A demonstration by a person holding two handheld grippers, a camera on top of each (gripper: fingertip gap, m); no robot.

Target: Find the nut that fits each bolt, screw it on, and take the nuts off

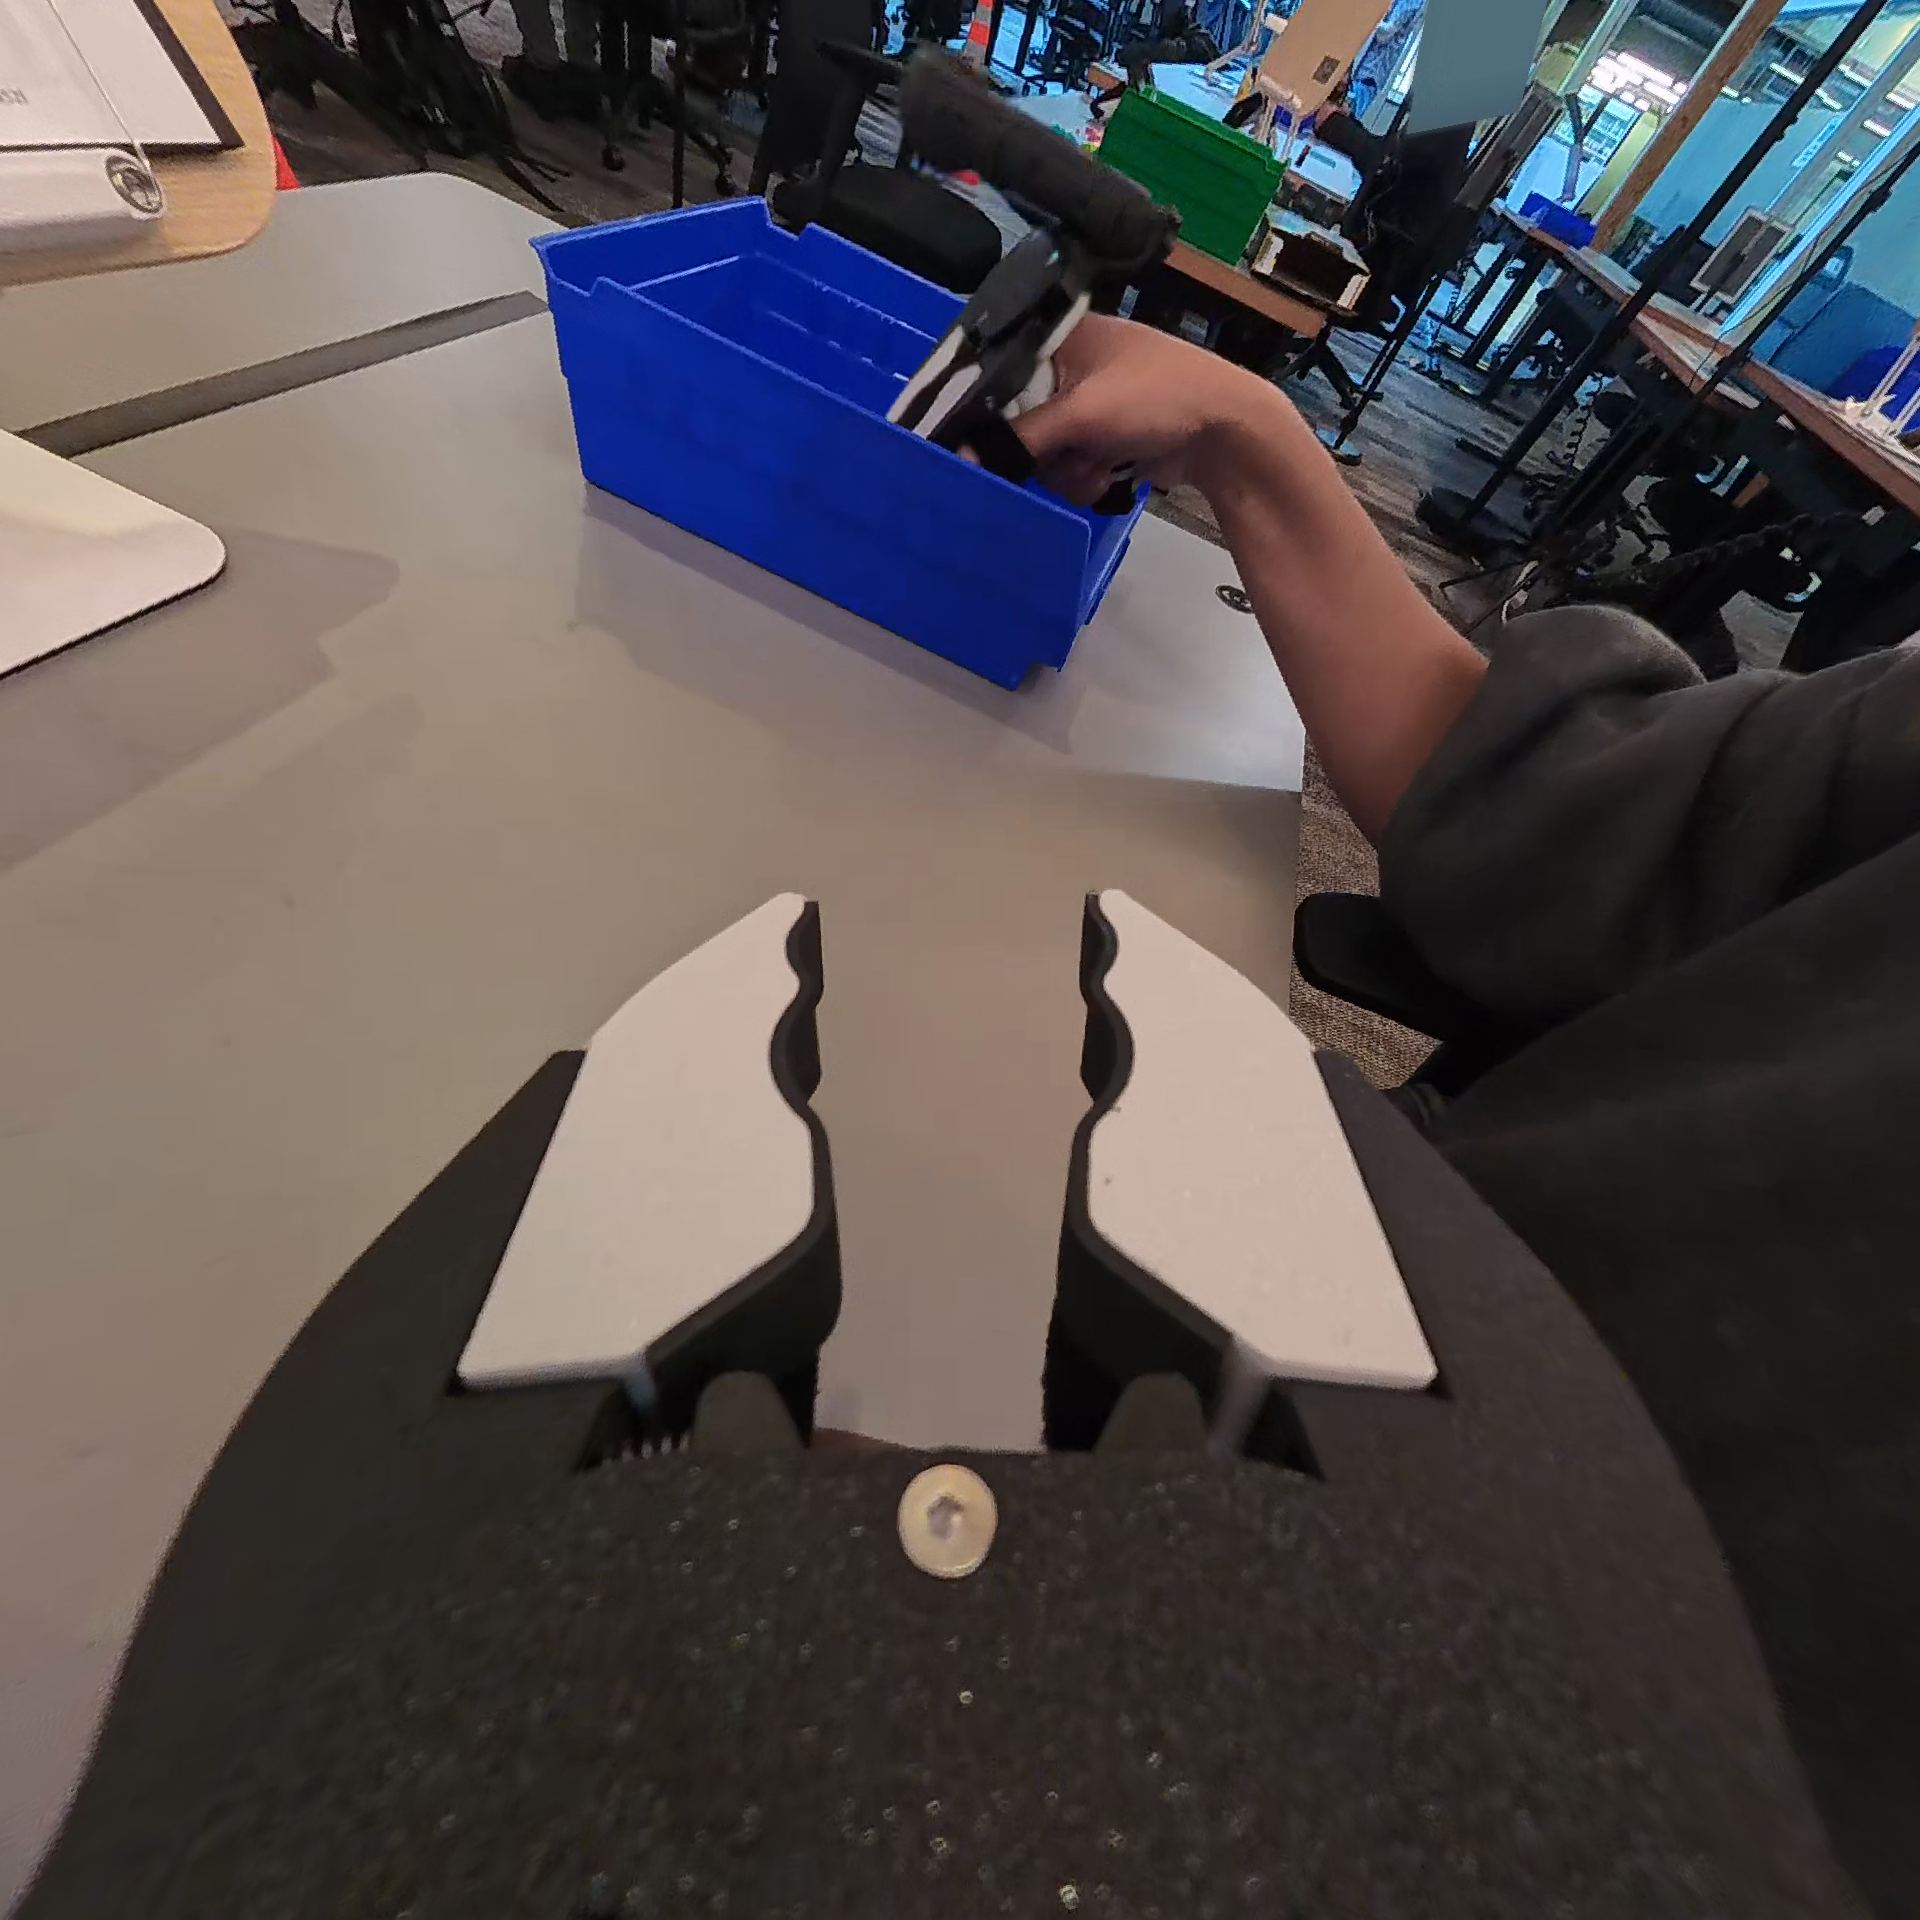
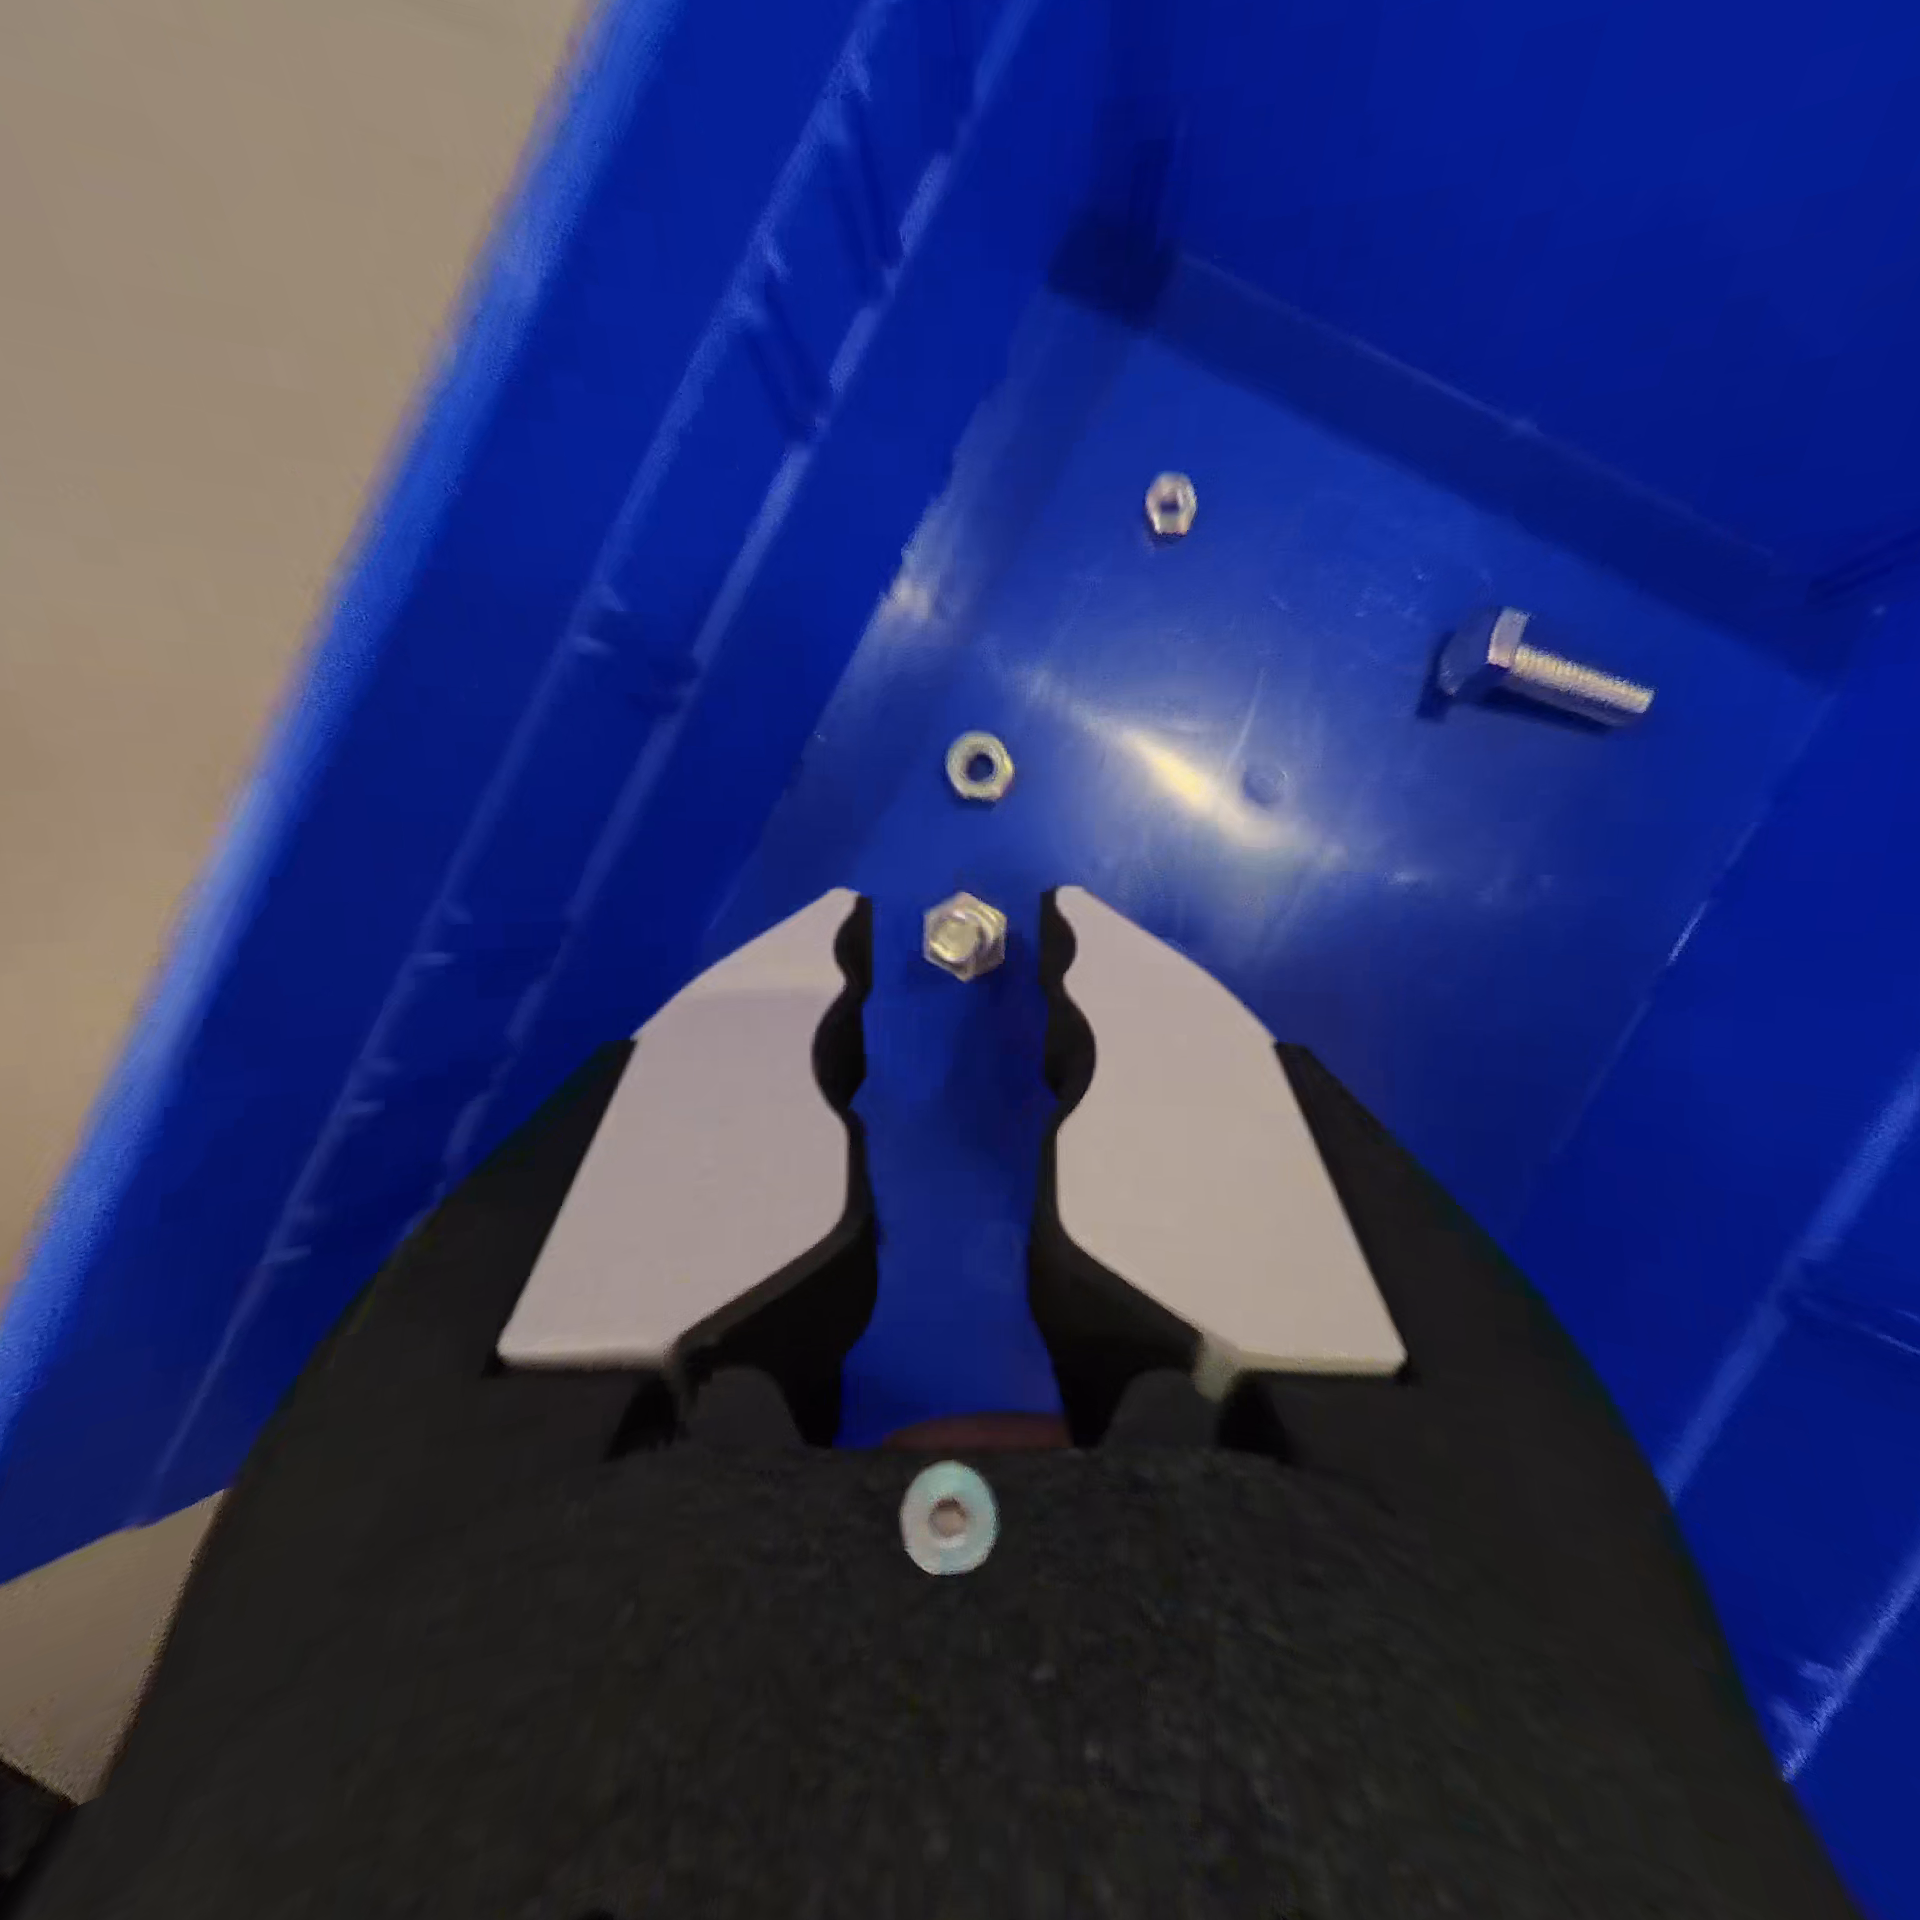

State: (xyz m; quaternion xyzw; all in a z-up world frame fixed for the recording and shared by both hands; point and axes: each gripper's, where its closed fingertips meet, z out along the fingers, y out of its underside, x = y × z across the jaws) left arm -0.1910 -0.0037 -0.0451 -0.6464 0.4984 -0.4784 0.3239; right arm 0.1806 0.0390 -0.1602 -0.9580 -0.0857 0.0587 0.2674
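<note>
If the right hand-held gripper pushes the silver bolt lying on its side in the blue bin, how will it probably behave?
The silver hex-head metal bolt lies on its side on the glossy floor of the blue plastic bin, so it would probably slide easily. Its round threaded shaft may roll, likely in an arc around the wider head. It looks rigid and unlikely to bend.

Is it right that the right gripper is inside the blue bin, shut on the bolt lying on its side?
Not quite. The right gripper is inside the blue bin, but open: the right wrist view shows the bolt lying on its side untouched, well away from it.
</note>
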